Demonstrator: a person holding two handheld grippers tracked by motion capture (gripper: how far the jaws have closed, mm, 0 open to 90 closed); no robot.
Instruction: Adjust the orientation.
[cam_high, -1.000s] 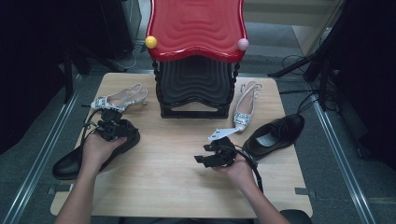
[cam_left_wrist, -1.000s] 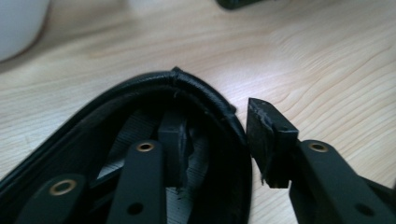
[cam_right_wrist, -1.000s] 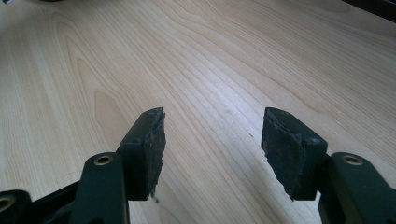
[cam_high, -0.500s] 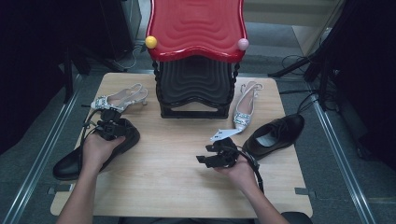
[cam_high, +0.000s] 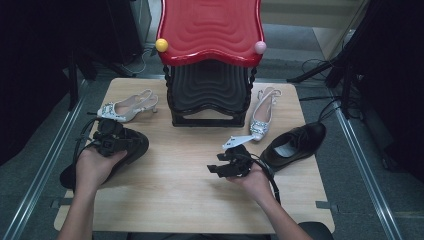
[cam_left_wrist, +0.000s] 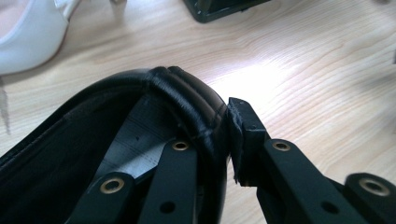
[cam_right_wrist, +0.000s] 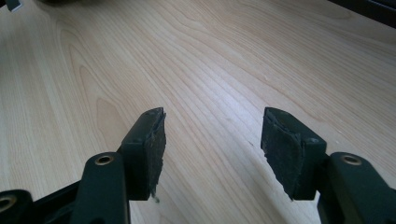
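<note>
Gripping half-hidden black shoe (cam_left_wrist: 187, 107), left claw (cam_left_wrist: 219, 140)

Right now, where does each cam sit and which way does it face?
High view: above the person's side, facing forward-down on the table; both forearms, left gripper, right gripper.
Left gripper view: rides that gripper, looking along fingers clamping the black shoe at its collar.
Right gripper view: faces bare wood, fingers apart.
Shared: high and left gripper views show the black shoe and white heel.

Right gripper (cam_right_wrist: 212, 140) fingers (cam_right_wrist: 149, 147) spread apart, nothing between, above wooden table (cam_right_wrist: 210, 56)
</note>
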